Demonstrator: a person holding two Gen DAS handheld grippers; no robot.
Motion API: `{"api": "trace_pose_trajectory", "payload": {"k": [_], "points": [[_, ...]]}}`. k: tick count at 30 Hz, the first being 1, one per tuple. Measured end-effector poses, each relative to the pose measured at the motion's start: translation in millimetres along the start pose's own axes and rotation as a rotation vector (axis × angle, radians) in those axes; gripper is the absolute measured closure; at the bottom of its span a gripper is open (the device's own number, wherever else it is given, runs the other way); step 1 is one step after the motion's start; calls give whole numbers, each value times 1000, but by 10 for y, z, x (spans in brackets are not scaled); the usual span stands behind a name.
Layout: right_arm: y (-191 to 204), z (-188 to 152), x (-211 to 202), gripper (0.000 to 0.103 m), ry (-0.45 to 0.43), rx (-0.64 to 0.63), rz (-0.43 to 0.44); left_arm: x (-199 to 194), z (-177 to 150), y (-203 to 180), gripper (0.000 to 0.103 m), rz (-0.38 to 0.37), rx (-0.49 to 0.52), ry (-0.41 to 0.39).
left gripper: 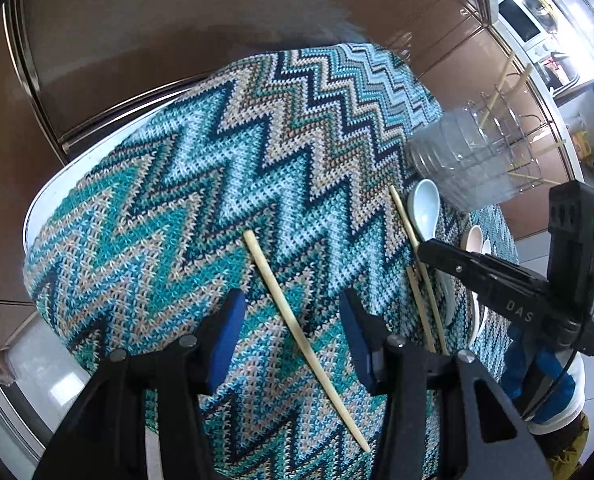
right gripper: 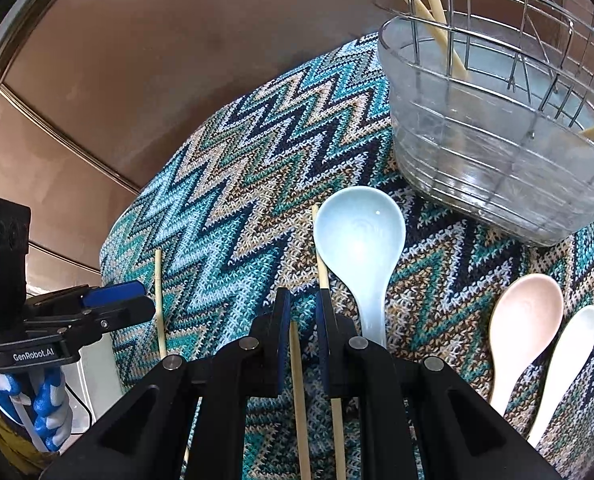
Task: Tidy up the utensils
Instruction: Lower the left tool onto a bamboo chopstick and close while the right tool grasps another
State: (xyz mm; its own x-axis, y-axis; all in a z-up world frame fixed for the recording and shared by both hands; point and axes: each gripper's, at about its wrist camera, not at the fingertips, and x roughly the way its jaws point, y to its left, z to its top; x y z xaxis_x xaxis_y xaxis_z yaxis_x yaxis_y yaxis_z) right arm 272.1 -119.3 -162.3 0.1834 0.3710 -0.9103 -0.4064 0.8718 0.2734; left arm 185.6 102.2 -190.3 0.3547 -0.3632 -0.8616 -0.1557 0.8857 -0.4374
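**Brown cabinets, zigzag cloth, chopsticks under both claws**

Brown cabinet fronts (left gripper: pixel 145 40) with metal trim back a tabletop (left gripper: pixel 45 196) whose white edge shows beside a knitted zigzag cloth (left gripper: pixel 201 168) in teal, blue, navy and beige. Only the left wrist view reaches the far room, with a white microwave (left gripper: pixel 525 16) on a counter.

A clear ribbed plastic tub (right gripper: pixel 477 168) stands on the cloth and holds a wire rack (right gripper: pixel 497 40), in which several chopsticks lean. The right wrist view shows it close; the left one shows it small and distant.

The left claw (left gripper: pixel 291 300) is released. Its blue pads stand well apart on either side of the lone chopstick (left gripper: pixel 297 336), which lies slantwise on the cloth. In the right wrist view its body reads "GenRobot.AI", above a blue-and-white gloved hand (right gripper: pixel 45 408).

The right claw (right gripper: pixel 303 296) is narrowed around the near chopstick (right gripper: pixel 297 380). A sliver of cloth still shows between stick and pad, so it is not clamped. Its body reads "DAS" in the left wrist view.

A pale blue ceramic spoon (right gripper: pixel 357 240) lies just right of that claw, with the second chopstick (right gripper: pixel 322 248) alongside it passing under the claw's right finger. Only the right wrist view shows whole the pink spoon (right gripper: pixel 525 320) and the white spoon (right gripper: pixel 569 352), side by side further right.
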Motion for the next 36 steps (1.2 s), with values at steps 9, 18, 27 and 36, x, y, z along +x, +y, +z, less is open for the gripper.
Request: {"api": "trace_pose_trajectory", "payload": {"k": [9,18,27,36], "points": [[-55,12,45,90,22,6,-12,104,51,-8,57,9,-24,44],[-28,143,178,90,62,-5,-15,188,206,-10,69,46,-54,115],[96,267,302,90,118,-66,-22,209,301,-15,86,103,-74,164],[209,469,491,91,153,-117,-26,307,343,-50,93,129,-95,166]]}}
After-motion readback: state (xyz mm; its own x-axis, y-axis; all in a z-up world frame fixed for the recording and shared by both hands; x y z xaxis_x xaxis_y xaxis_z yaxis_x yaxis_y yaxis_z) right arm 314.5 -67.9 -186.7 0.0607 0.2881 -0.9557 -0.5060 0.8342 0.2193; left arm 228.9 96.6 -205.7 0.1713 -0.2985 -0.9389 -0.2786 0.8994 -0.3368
